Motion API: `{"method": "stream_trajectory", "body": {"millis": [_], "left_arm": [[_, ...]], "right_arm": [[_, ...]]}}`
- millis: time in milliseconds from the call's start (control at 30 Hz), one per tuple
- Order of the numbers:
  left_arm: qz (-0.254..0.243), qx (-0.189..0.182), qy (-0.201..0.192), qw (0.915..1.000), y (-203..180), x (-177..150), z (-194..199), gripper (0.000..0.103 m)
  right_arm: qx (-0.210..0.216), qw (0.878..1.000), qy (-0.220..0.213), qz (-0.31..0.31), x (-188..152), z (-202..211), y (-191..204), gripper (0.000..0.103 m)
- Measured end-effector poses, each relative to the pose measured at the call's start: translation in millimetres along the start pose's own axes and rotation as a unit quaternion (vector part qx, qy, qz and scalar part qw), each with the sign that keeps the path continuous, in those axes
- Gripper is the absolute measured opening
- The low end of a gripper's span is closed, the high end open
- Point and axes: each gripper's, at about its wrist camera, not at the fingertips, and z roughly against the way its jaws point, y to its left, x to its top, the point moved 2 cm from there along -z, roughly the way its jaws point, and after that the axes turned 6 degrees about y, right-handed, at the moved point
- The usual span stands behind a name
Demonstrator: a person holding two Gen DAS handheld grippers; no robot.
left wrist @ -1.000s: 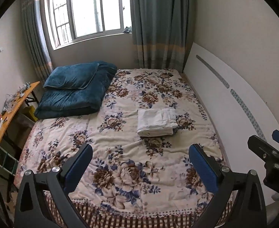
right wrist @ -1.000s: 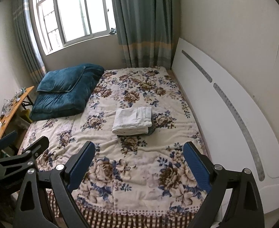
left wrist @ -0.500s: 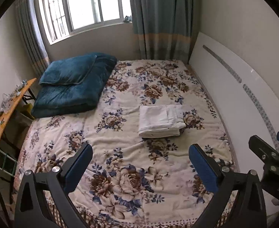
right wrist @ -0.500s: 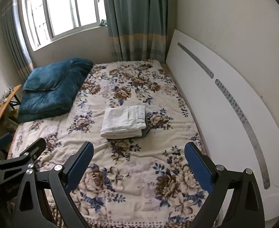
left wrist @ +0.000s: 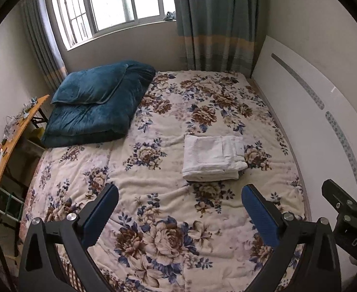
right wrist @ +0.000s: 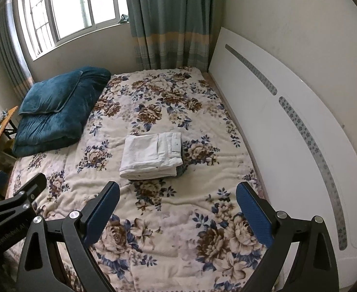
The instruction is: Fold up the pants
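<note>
Both grippers have drifted closer over the floral bedspread (left wrist: 168, 131), so the folded white pants (left wrist: 213, 157) loom larger. The pants lie mid-bed, apart from both tools. The left gripper (left wrist: 179, 213) and right gripper (right wrist: 178, 209) hover spread wide, holding nothing.

- We've brought both grippers forward and tipped them down over the bed (left wrist: 154, 126); the window (left wrist: 120, 2) now sits higher in both wrist views, partly cut off at the top.
- The folded white pants (left wrist: 213, 158) now lie closer ahead of the left gripper (left wrist: 178, 209), nearer its right-hand finger.
- In the right wrist view the pants (right wrist: 151, 155) sit just ahead of the right gripper (right wrist: 176, 204), toward its left-hand finger.
- The bed's plaid front edge has dropped below both sets of jaws, almost out of view.
</note>
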Motion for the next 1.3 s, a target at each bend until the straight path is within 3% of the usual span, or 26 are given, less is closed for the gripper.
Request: {"method": "stream_trajectory", "body": {"millis": [367, 1300], "left_arm": [[0.004, 0.009, -0.01, 0.9999, 2.8, 10.2, 4.9, 0.103], [0.012, 0.016, -0.007, 0.9998, 8.0, -3.7, 18.9, 0.103]], "right_arm": [[0.011, 1.0, 0.001, 0.005, 5.8, -2.7, 0.9, 0.1], [0.015, 1.0, 0.003, 0.012, -10.8, 11.0, 1.4, 0.101]]}}
